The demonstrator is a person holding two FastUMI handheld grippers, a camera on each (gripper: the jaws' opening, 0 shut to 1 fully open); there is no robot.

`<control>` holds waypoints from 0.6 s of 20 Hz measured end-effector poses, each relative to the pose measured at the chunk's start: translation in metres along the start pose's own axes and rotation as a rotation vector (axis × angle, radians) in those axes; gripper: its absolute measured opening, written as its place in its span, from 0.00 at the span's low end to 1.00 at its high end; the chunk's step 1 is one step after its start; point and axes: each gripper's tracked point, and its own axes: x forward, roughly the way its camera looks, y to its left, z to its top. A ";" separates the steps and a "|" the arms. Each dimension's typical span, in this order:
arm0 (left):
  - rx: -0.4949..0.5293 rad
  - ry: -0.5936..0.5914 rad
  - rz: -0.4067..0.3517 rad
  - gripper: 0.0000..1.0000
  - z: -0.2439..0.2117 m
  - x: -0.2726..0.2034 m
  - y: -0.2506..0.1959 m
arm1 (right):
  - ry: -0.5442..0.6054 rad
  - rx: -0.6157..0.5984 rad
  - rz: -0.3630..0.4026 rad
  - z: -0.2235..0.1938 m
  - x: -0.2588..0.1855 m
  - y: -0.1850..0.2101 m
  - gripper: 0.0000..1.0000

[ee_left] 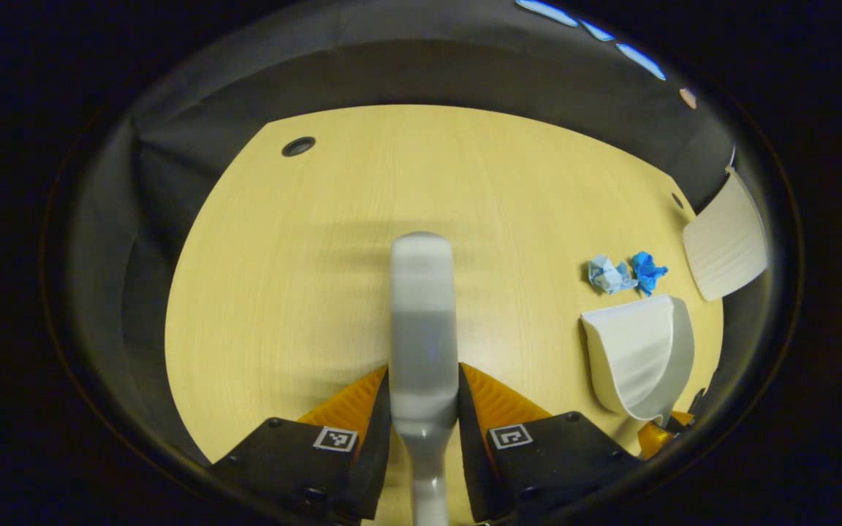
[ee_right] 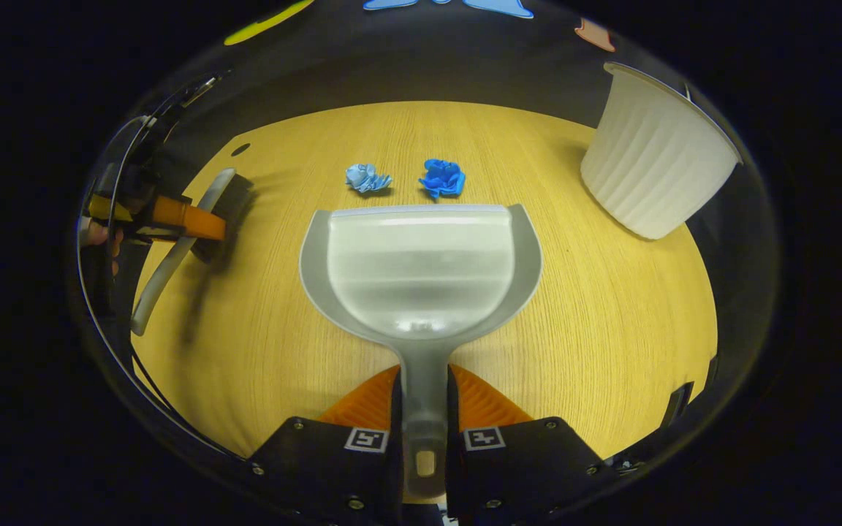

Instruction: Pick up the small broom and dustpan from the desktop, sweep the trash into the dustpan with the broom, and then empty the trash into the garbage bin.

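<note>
My left gripper (ee_left: 423, 391) is shut on the small grey broom (ee_left: 422, 321), which points forward above the wooden desktop (ee_left: 304, 277). In the right gripper view that same left gripper (ee_right: 205, 226) holds the broom (ee_right: 194, 226) at the far left, a hand behind it. My right gripper (ee_right: 425, 409) is shut on the handle of the pale grey dustpan (ee_right: 421, 267), whose open lip faces two crumpled paper scraps just beyond it: a light blue one (ee_right: 367, 177) and a darker blue one (ee_right: 442, 177). The dustpan (ee_left: 640, 351) and both scraps (ee_left: 622, 272) lie to the right in the left gripper view.
A white ribbed garbage bin (ee_right: 655, 168) stands at the desk's back right corner, also seen as the bin (ee_left: 724, 241) at the right edge. A round cable hole (ee_left: 298, 146) sits at the desk's far left. Black cloth walls surround the desk (ee_right: 611, 314).
</note>
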 end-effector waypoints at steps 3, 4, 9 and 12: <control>0.072 -0.005 -0.018 0.51 0.021 0.008 -0.013 | 0.013 -0.006 0.010 -0.002 0.000 -0.001 0.23; 0.098 -0.005 -0.021 0.51 0.029 0.012 -0.018 | 0.017 -0.003 0.014 -0.004 -0.001 -0.001 0.23; 0.193 0.006 -0.058 0.52 0.057 0.035 -0.048 | 0.035 -0.020 0.022 -0.009 -0.003 -0.001 0.23; 0.276 0.016 -0.083 0.54 0.070 0.052 -0.067 | 0.046 -0.018 0.029 -0.011 -0.003 -0.001 0.23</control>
